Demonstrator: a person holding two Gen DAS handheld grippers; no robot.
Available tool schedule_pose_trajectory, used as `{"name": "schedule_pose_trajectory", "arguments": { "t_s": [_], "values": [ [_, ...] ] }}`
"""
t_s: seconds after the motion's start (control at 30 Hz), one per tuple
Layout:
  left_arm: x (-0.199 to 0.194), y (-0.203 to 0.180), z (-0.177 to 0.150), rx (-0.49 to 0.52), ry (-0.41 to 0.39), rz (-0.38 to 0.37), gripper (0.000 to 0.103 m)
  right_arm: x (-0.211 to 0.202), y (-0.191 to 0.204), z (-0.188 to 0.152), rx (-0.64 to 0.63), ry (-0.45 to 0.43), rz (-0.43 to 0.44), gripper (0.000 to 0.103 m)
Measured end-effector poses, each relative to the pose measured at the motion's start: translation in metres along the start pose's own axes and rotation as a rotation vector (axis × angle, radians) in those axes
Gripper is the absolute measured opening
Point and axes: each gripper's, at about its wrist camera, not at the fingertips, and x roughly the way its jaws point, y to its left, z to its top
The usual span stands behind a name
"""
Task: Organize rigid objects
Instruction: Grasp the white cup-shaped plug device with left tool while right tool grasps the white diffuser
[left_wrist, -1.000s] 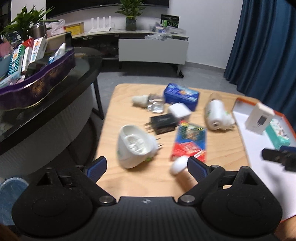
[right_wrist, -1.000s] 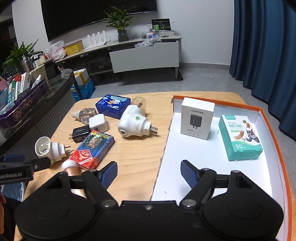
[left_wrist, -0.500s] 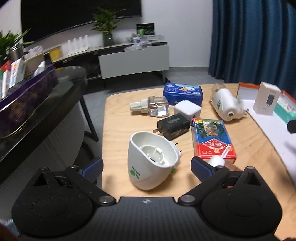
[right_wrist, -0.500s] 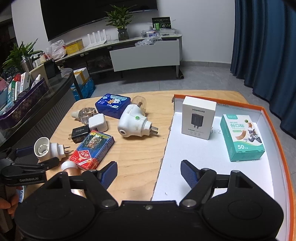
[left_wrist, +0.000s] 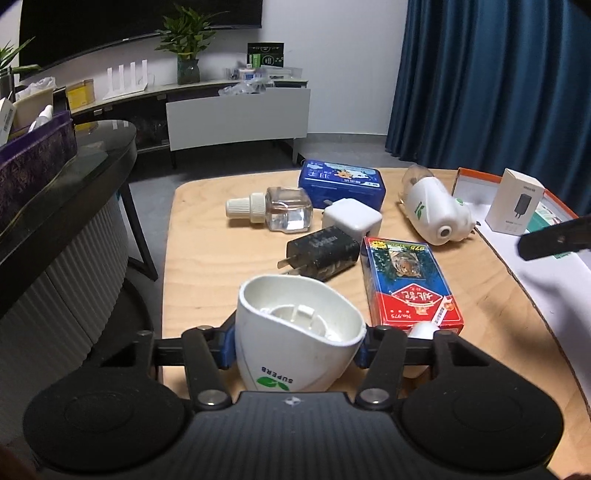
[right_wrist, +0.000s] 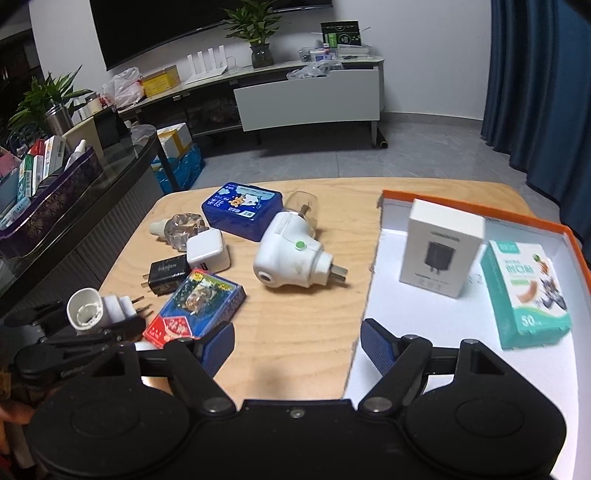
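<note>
My left gripper (left_wrist: 295, 349) is shut on a white plug-in vaporizer shell (left_wrist: 295, 339), blue pads against its sides, at the near left of the wooden table (left_wrist: 207, 266). It also shows in the right wrist view (right_wrist: 88, 308). My right gripper (right_wrist: 297, 347) is open and empty, hovering over the table edge beside the orange-rimmed white tray (right_wrist: 388, 310). On the table lie a red-and-blue card box (left_wrist: 406, 280), a black charger (left_wrist: 321, 253), a white charger cube (left_wrist: 351, 221), a clear refill bottle (left_wrist: 273, 208), a blue tin (left_wrist: 341, 182) and a second white vaporizer (left_wrist: 436, 214).
The tray holds a white charger box (right_wrist: 441, 247) and a teal bandage box (right_wrist: 528, 293). A dark glass side table (left_wrist: 55, 192) with a purple tin stands at the left. A small white bottle cap (left_wrist: 421, 328) lies by my left gripper's right finger.
My left gripper moved forward around the white vaporizer shell and closed on it. My right gripper stayed open and shifted only slightly.
</note>
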Motion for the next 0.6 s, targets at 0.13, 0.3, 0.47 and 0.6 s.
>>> {"name": "schedule_pose_trajectory", "arguments": {
  "t_s": [0.13,0.3,0.47,0.6],
  "values": [
    [-0.007,0.007,0.002,-0.064,-0.012,0.012,0.056,0.018,0.003,0.016,-0.020,0.000,0.015,0.089],
    [-0.017,0.015,0.007,-0.139,-0.035,0.019,0.056,0.046,0.002,0.037,-0.007,0.012,0.019,0.089],
    [-0.019,0.015,0.009,-0.149,-0.047,0.011,0.056,0.073,0.009,0.052,-0.158,0.006,0.011,0.090],
    [-0.018,0.015,0.009,-0.153,-0.053,0.011,0.056,0.091,0.009,0.055,-0.284,0.064,0.060,0.092]
  ]
}}
